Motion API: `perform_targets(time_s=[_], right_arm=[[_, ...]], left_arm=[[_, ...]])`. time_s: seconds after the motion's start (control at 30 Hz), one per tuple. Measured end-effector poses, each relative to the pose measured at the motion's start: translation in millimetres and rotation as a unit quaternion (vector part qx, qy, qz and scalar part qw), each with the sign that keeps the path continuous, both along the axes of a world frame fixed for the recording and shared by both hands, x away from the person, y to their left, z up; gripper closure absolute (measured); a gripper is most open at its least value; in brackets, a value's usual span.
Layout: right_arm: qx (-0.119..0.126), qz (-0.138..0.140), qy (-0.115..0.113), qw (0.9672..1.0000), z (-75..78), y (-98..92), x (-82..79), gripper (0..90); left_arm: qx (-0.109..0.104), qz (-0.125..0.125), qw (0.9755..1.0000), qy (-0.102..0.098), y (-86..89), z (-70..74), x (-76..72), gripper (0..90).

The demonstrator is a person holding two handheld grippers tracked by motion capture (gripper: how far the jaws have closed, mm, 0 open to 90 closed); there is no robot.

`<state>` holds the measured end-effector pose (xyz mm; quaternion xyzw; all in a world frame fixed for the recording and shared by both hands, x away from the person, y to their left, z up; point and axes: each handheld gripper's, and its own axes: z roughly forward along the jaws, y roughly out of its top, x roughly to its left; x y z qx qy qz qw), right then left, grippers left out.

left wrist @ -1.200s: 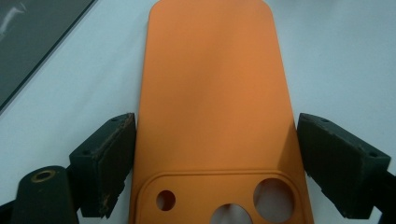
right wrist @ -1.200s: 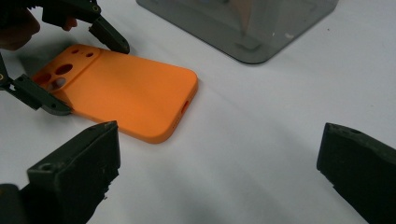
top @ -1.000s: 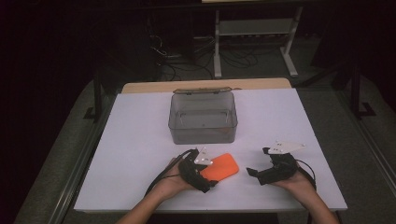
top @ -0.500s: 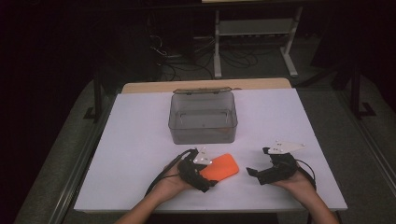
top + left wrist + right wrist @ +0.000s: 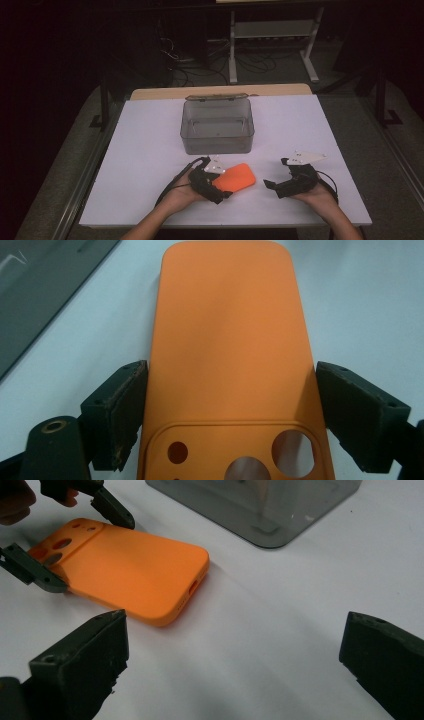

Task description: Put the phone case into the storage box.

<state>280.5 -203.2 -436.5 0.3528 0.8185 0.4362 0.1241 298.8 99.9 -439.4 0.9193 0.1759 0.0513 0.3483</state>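
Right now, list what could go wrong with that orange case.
The left gripper straddles the orange phone case at its camera-cutout end only; lifted from there, the long free end may sag or twist out. The grey plastic box stands close behind, so a forward swing could knock its wall. The right gripper, open nearby, might bump the case.

White-topped table [image 5: 150, 150] sits centre, brightly lit from above; its far edge shows a strip of bare wood [image 5: 220, 91]. Room around the table is dark. Floor [image 5: 65, 165] on both sides of the table is grey and speckled, carpet-like. Behind the table, a pale metal shelf frame [image 5: 272, 30] stands on two legs, with loose cables [image 5: 185, 60] lying on the floor to its left. Dark metal rail [image 5: 82, 185] runs along the table's left side.
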Motion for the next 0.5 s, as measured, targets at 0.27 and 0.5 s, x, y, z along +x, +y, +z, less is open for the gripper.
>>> perform_targets(time_s=[0.27,0.5], right_arm=[[0.001,0.0,0.001,1.0,-0.3,-0.1,0.4,0.0],[0.001,0.0,0.002,1.0,-0.5,-0.1,0.7,0.0]], left_arm=[[-0.007,-0.002,1.0,-0.003,5.3,9.8,3.3,16.2],[-0.009,-0.005,0.9999,-0.005,10.7,16.3,6.7,16.2]])
